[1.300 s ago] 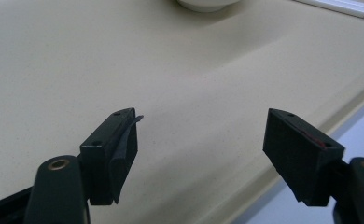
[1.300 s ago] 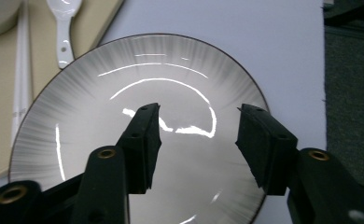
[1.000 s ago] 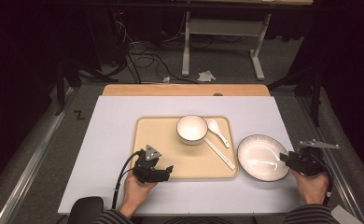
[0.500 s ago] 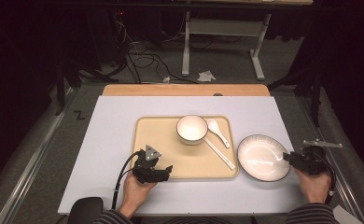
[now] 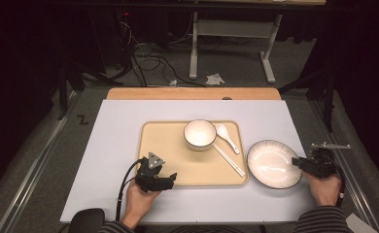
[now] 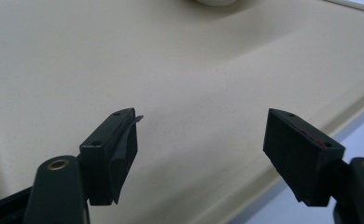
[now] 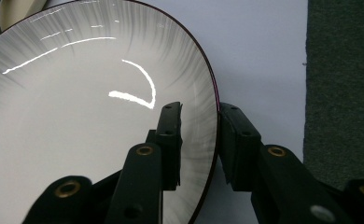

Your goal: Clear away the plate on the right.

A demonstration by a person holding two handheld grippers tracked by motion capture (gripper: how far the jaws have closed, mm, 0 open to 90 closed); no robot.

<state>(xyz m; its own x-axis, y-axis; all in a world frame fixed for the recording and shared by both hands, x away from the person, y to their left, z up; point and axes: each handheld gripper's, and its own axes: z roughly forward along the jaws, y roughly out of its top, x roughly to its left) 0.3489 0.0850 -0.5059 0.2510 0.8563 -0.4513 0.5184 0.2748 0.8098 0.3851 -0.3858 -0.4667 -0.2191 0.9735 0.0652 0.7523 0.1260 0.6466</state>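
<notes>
plate [image 5: 273, 163]: on white mat right of tray [image 5: 168, 145] | right gripper [image 7: 199, 135]: jaws straddle plate's right rim, one inside, one outside, closed on it | left gripper [image 6: 203, 149]: jaws spread, empty, over tray's near edge

On my screen a tan tray [image 5: 163, 145] sits mid-table [image 5: 114, 126], carrying a small white bowl [image 5: 199, 134], a white spoon [image 5: 226, 137] just beside it and a pale chopstick [image 5: 229, 159]. Cables [image 5: 144, 60] litter the floor behind.
</notes>
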